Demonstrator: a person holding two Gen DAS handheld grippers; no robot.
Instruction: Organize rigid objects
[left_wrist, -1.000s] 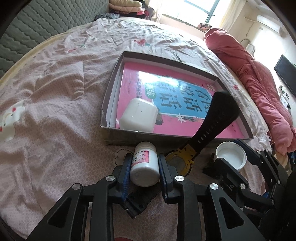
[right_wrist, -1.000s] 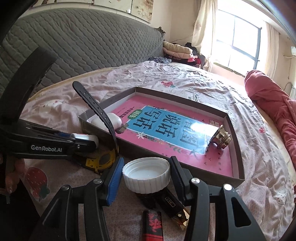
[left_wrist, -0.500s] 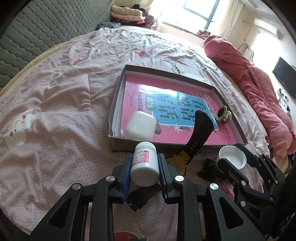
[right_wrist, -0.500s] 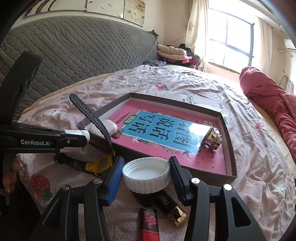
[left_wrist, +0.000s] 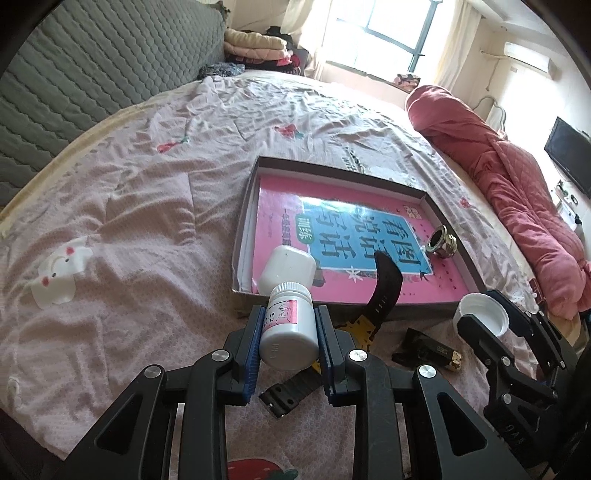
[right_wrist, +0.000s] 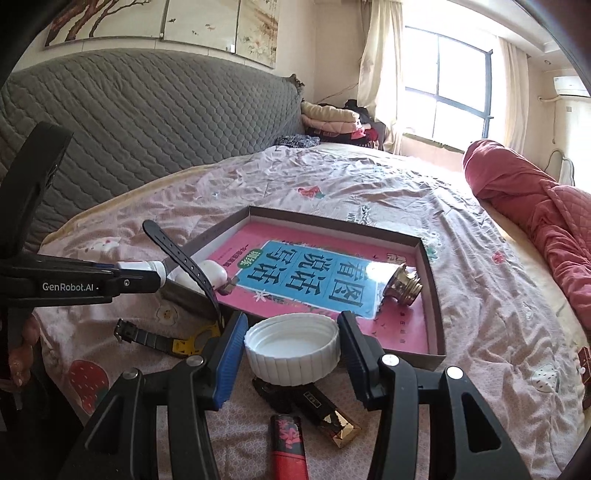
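Note:
My left gripper (left_wrist: 290, 312) is shut on a white pill bottle (left_wrist: 288, 332) with a pink label, held above the bedsheet just short of the box's near wall. My right gripper (right_wrist: 291, 321) is shut on a white ribbed cap (right_wrist: 291, 350), hollow side up, also in front of the box. The shallow brown box (right_wrist: 332, 221) holds a pink book (left_wrist: 351, 229), a white earbud case (left_wrist: 288, 269) at its near left corner and a brass threaded fitting (right_wrist: 402, 288) at the right. In the left wrist view the cap (left_wrist: 482, 314) shows at the right.
A watch with a black strap (right_wrist: 177, 254) and yellow body lies against the box's near wall. A black-and-gold lighter (right_wrist: 325, 410) and a red lighter (right_wrist: 288, 443) lie under the right gripper. A red quilt (left_wrist: 517, 206) lies at right, a grey headboard (right_wrist: 147, 129) at left.
Both grippers have risen and drawn back a little from the box, which now looks smaller and farther. The bottle and the cap stay gripped. Nothing on the bed moved.

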